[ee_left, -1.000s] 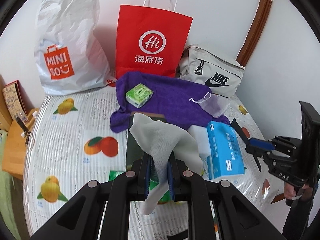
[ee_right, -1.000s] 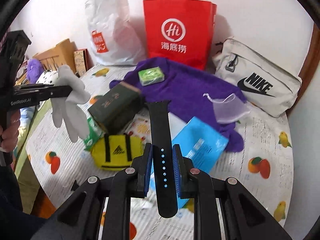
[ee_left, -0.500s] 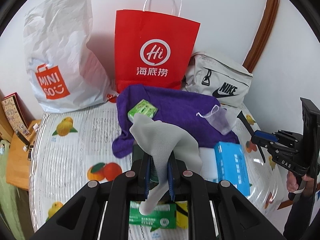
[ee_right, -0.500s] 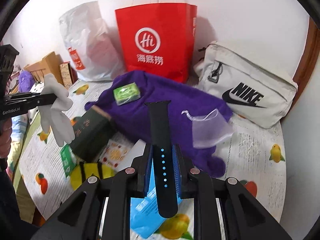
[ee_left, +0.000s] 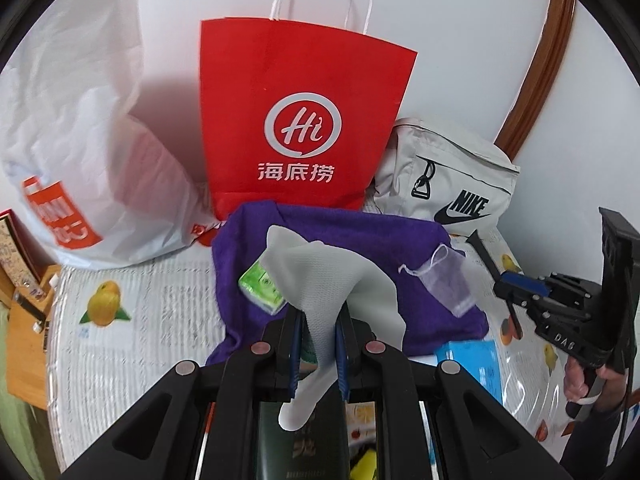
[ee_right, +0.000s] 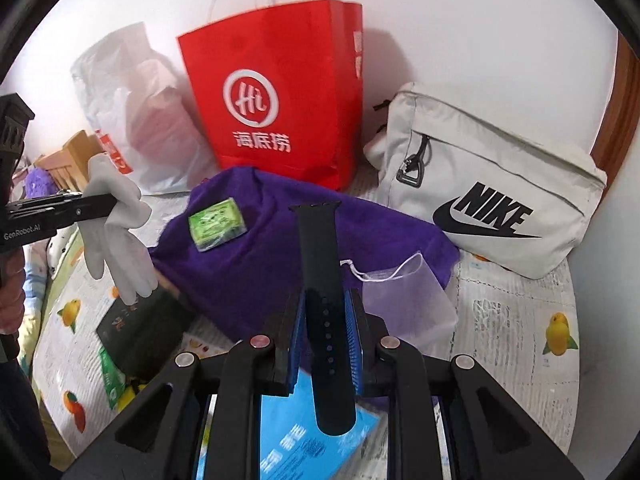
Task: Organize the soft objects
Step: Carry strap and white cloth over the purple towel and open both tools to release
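My left gripper (ee_left: 318, 330) is shut on a white glove (ee_left: 320, 280) and holds it above the table; the glove also shows in the right wrist view (ee_right: 120, 236). My right gripper (ee_right: 325, 320) is shut on a black watch strap (ee_right: 322, 280), which also shows in the left wrist view (ee_left: 486, 260). Both hover in front of a purple towel (ee_right: 256, 264) that lies before an upright red paper bag (ee_left: 296, 120). A green packet (ee_right: 217, 229) and a sheer drawstring pouch (ee_right: 404, 300) lie on the towel.
A white Miniso plastic bag (ee_left: 88, 152) stands left of the red bag and a grey Nike pouch (ee_right: 492, 184) lies right of it. A dark green box (ee_right: 140, 332), a blue box (ee_right: 296, 440) and a yellow bag lie near the front. The table (ee_right: 516, 328) has a fruit-print cover.
Both grippers have moved forward toward the red bag and the towel, still holding the glove and the strap. The bags look larger and nearer.
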`<state>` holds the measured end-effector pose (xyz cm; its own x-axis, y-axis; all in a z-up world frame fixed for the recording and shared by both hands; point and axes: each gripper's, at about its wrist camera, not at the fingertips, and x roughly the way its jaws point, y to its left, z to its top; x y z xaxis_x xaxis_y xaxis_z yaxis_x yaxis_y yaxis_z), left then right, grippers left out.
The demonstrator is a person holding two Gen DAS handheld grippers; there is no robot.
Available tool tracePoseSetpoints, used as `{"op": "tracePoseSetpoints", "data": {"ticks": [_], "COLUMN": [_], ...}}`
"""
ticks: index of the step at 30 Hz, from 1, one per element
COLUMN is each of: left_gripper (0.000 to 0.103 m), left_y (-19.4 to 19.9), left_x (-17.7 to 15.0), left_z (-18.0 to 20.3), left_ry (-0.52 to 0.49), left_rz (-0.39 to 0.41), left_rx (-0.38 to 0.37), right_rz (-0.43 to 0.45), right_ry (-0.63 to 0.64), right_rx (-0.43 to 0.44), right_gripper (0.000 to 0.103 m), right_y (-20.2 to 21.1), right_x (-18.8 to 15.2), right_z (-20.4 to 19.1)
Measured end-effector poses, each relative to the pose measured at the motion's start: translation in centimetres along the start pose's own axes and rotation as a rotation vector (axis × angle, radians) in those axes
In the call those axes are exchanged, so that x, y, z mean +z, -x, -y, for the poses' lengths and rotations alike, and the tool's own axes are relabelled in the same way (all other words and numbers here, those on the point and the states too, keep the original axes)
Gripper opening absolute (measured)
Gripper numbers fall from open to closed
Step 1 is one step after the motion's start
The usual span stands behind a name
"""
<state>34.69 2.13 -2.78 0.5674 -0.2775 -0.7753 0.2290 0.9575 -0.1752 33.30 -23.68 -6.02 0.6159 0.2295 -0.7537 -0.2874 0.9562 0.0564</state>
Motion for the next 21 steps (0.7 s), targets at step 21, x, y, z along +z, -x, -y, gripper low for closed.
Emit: {"op": "tracePoseSetpoints", "data": {"ticks": [21], "left_gripper": [0.014], "left_y": [-11.3], "left_x": [2.4], "left_z": [-0.1], "left_ry": [-0.015], "left_rz": [-0.138], "left_rx": [0.019], "right_rz": [-0.156], "right_ry": [-0.068], "right_rx": [-0.016], "right_gripper": [0.021], "right_y": [-9.8], "right_x": [0.6], "right_z": [2.7]}}
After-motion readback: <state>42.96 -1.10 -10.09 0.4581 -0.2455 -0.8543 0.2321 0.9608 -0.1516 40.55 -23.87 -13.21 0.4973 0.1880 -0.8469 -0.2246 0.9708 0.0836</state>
